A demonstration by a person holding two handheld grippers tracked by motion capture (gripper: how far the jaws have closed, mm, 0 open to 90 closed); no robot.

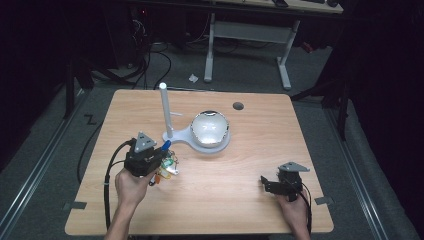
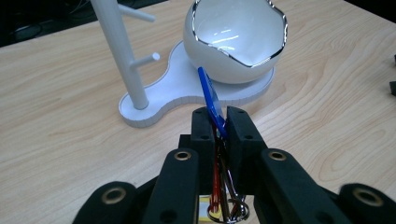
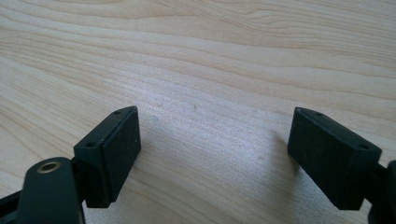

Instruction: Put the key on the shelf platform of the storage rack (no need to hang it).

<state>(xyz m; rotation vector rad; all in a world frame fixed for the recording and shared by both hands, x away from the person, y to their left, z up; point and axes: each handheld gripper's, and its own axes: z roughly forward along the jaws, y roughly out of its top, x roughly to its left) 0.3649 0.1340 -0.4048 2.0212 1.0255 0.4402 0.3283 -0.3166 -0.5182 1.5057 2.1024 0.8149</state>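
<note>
My left gripper (image 2: 218, 114) is shut on a bunch of keys: a blue tag (image 2: 210, 95) sticks up between the jaws, and red and metal pieces with a ring (image 2: 231, 210) hang below. From above, the left gripper (image 1: 161, 152) hovers over the table's left middle with the keys (image 1: 167, 167) dangling under it. Just beyond stands a white stand (image 1: 172, 134) with an upright pegged post (image 2: 119, 51) and a glossy white bowl (image 2: 236, 39) on its base. My right gripper (image 3: 212, 144) rests low at the table's front right, also seen from above (image 1: 272, 185), jaws open and wide apart over bare wood.
The wooden table (image 1: 250, 165) has a round cable hole (image 1: 238, 106) near its far edge. A white-legged desk frame (image 1: 247, 45) and cables lie on the floor behind. Tape marks sit at the front corners (image 1: 75, 205).
</note>
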